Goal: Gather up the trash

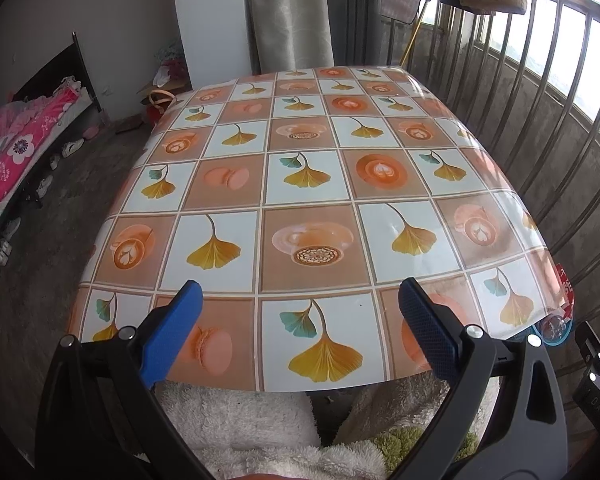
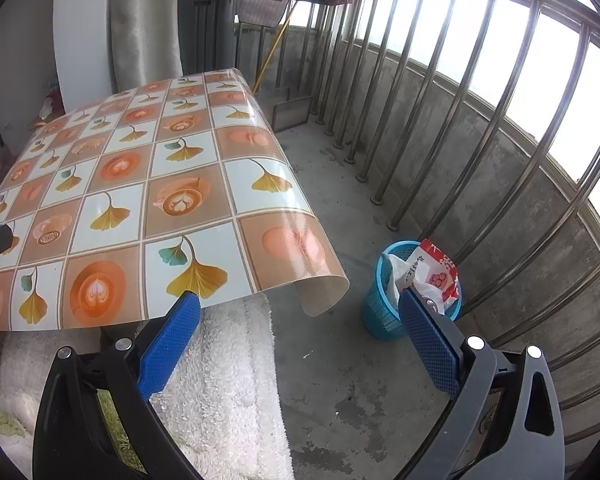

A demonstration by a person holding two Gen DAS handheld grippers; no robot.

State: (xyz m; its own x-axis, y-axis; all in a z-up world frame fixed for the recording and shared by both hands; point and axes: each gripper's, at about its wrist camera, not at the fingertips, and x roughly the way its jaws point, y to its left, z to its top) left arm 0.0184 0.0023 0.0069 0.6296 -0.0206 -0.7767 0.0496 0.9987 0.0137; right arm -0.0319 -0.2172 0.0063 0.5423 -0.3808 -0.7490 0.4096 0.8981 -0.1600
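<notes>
A blue mesh waste basket [image 2: 380, 308] stands on the concrete floor right of the table, by the railing. A red and white snack bag [image 2: 436, 272] and white wrappers stick out of its top. My right gripper [image 2: 300, 308] is open and empty, held above the floor just left of the basket. My left gripper [image 1: 300, 300] is open and empty over the near edge of the table [image 1: 308, 184], which has a ginkgo and coffee patterned cloth. The basket's rim shows at the right edge in the left wrist view [image 1: 556, 328].
A steel railing [image 2: 440, 92] on a low concrete wall runs along the right. A white fluffy garment [image 2: 220, 368] lies below the table's near edge. A bed with pink bedding [image 1: 24, 144] and shoes are at the far left. A curtain [image 1: 288, 12] hangs behind.
</notes>
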